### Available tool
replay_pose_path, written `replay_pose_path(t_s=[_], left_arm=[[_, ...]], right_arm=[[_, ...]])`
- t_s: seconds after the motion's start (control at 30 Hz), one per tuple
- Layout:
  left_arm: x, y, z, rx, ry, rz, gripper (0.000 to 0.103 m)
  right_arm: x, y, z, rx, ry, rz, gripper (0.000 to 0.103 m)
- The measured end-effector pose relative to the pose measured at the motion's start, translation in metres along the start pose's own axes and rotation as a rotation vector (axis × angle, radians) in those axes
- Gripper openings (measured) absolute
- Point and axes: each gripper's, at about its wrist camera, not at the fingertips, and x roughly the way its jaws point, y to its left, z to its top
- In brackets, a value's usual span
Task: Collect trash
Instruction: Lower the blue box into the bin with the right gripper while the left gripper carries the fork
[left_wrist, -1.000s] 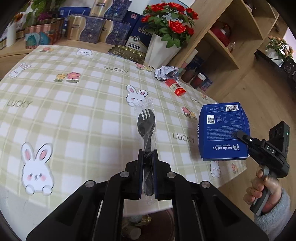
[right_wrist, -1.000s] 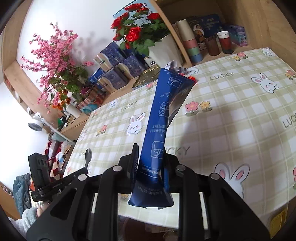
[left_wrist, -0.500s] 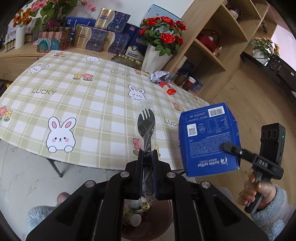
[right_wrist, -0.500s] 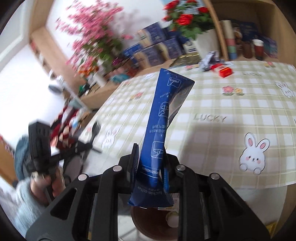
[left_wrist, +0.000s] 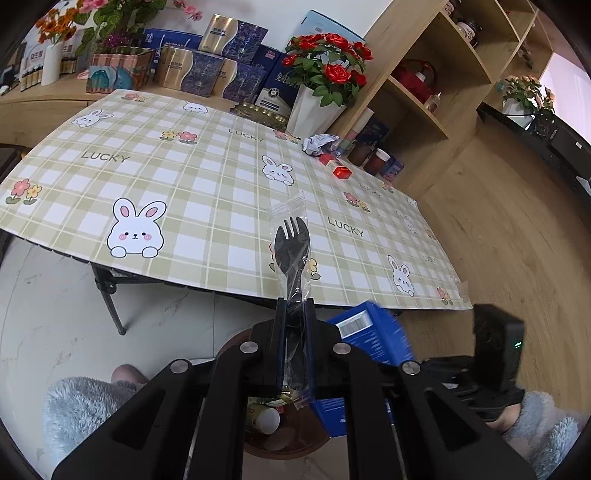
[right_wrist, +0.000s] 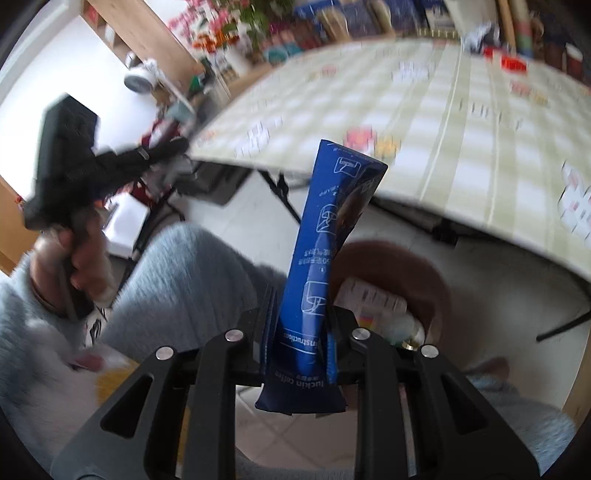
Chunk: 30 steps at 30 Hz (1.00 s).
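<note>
The blue coffee carton (right_wrist: 325, 280) sat clamped in my right gripper (right_wrist: 301, 332) above the brown bin (right_wrist: 424, 273); my left gripper (left_wrist: 295, 332) pinched the wrapped fork (left_wrist: 291, 251). Centring each over the bin before letting go seemed wisest.

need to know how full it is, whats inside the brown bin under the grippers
In the brown bin, the left wrist view shows a paper cup and some yellowish wrappers. The left gripper and the blue coffee box cover most of the inside, so fullness can't be judged.
</note>
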Motion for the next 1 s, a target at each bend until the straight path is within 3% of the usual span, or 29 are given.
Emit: replay_pose_path(t_s=[0.23,0.57,0.67,0.73,0.77,0.8,0.87,0.93,1.0], left_arm=[[0.002,0.001,-0.005,-0.005,0.010,0.005,0.009],[0.005,0.005,-0.008,-0.019,0.022,0.019,0.009],[0.009,0.007,-0.009,-0.023,0.033,0.023,0.009],[0.011,0.008,-0.011,-0.027,0.038,0.024,0.009],[0.013,0.008,-0.011,-0.028,0.041,0.024,0.009],[0.014,0.008,-0.012,-0.028,0.043,0.024,0.009],[0.017,0.007,-0.013,-0.029,0.050,0.023,0.009],[0.020,0.006,-0.015,-0.026,0.058,0.023,0.009],[0.025,0.005,-0.017,-0.018,0.076,0.021,0.009]], right_arm=[[0.069,-0.032,-0.002,0.131,0.126,-0.035,0.025],[0.122,-0.052,-0.028,0.292,0.126,-0.038,0.025],[0.123,-0.067,-0.031,0.340,0.114,-0.069,0.036],[0.114,-0.075,-0.031,0.374,0.073,-0.073,0.051],[0.109,-0.077,-0.031,0.386,0.049,-0.089,0.067],[0.102,-0.080,-0.030,0.398,0.018,-0.098,0.073],[0.085,-0.082,-0.027,0.419,-0.053,-0.084,0.076],[0.064,-0.079,-0.022,0.407,-0.136,-0.100,0.090],[0.043,-0.073,-0.015,0.349,-0.206,-0.135,0.094]])
